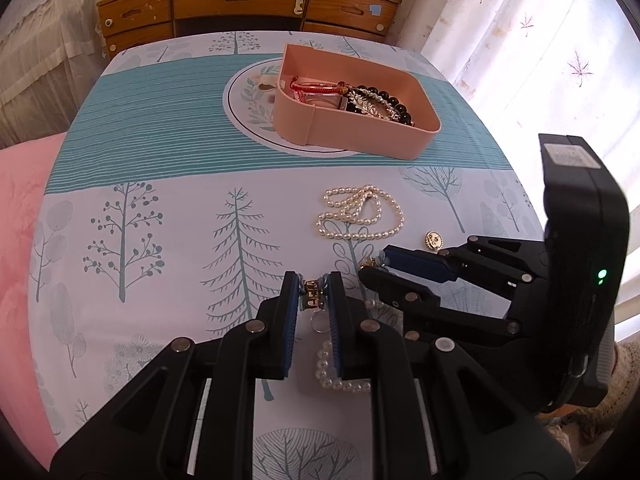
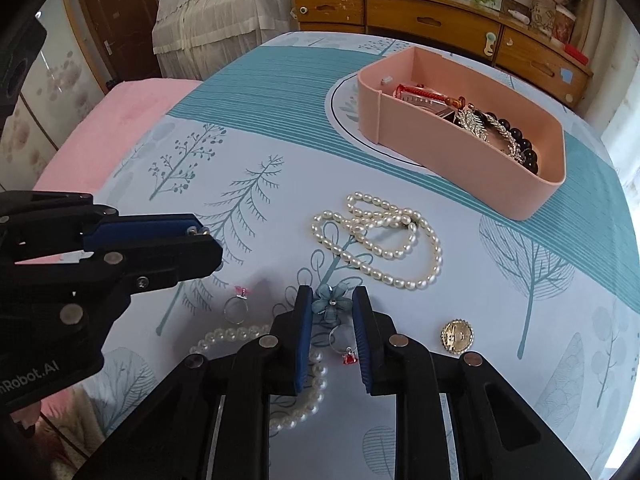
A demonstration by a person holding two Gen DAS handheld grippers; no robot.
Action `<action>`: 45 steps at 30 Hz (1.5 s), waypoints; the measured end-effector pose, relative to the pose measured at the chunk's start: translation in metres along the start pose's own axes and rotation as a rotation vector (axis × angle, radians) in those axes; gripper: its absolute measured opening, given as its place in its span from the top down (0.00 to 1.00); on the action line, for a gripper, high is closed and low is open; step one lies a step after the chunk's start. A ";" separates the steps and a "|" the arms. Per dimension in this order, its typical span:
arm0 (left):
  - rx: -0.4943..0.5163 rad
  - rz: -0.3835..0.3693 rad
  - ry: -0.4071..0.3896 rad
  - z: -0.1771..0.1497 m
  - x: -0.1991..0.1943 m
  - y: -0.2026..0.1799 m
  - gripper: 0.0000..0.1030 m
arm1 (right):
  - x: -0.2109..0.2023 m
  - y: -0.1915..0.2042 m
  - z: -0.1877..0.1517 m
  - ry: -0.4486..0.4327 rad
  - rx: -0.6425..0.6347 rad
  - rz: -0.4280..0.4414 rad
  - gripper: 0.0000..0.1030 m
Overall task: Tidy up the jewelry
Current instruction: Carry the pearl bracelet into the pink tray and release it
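Observation:
A pink box (image 1: 360, 136) (image 2: 460, 156) on the table holds a red cord bracelet (image 1: 316, 89), a black bead bracelet (image 1: 384, 98) and silver pieces. My left gripper (image 1: 313, 297) is shut on a small gold hair clip (image 1: 312, 298); it also shows in the right wrist view (image 2: 204, 236). My right gripper (image 2: 331, 304) (image 1: 380, 268) is shut on a blue flower ornament (image 2: 330, 304). A long pearl necklace (image 1: 360, 212) (image 2: 380, 240) lies loose in front of the box. A pearl bracelet (image 2: 308, 380) (image 1: 332, 368) lies under the grippers.
Two rings with red stones (image 2: 236, 304) (image 2: 344, 344) and a gold round brooch (image 2: 457, 336) (image 1: 434, 240) lie on the tree-print cloth (image 1: 160, 240). A wooden dresser (image 1: 248, 4) stands behind the table, curtains (image 1: 520, 40) at right, a pink cover (image 1: 20, 220) at left.

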State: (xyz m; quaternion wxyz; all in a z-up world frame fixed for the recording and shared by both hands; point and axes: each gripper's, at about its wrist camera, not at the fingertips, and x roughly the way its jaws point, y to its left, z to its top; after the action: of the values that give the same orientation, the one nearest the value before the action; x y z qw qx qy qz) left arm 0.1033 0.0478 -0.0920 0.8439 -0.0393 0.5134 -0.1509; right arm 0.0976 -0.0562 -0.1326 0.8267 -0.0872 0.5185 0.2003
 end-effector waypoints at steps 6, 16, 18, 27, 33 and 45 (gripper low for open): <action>0.028 0.012 -0.018 0.009 -0.013 -0.009 0.88 | -0.032 -0.009 0.004 -0.061 0.045 0.034 0.81; 0.121 0.026 -0.138 0.073 -0.064 -0.037 0.88 | -0.126 -0.050 0.050 -0.244 0.144 0.037 0.81; 0.136 0.032 -0.171 0.096 -0.072 -0.043 0.88 | -0.143 -0.067 0.065 -0.277 0.182 0.041 0.81; 0.085 -0.013 -0.169 0.187 -0.034 -0.045 0.88 | -0.146 -0.136 0.123 -0.294 0.341 0.080 0.81; 0.045 0.015 -0.107 0.221 0.034 -0.039 0.88 | -0.086 -0.176 0.142 -0.188 0.450 0.095 0.81; 0.001 0.050 -0.016 0.233 0.095 -0.025 0.70 | -0.001 -0.214 0.145 -0.086 0.588 0.076 0.72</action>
State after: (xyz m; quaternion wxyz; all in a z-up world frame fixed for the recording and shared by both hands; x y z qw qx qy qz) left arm 0.3427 -0.0241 -0.0581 0.8516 -0.0272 0.5072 -0.1295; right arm 0.3066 -0.1987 -0.0805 0.8297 0.1839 0.5216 0.0757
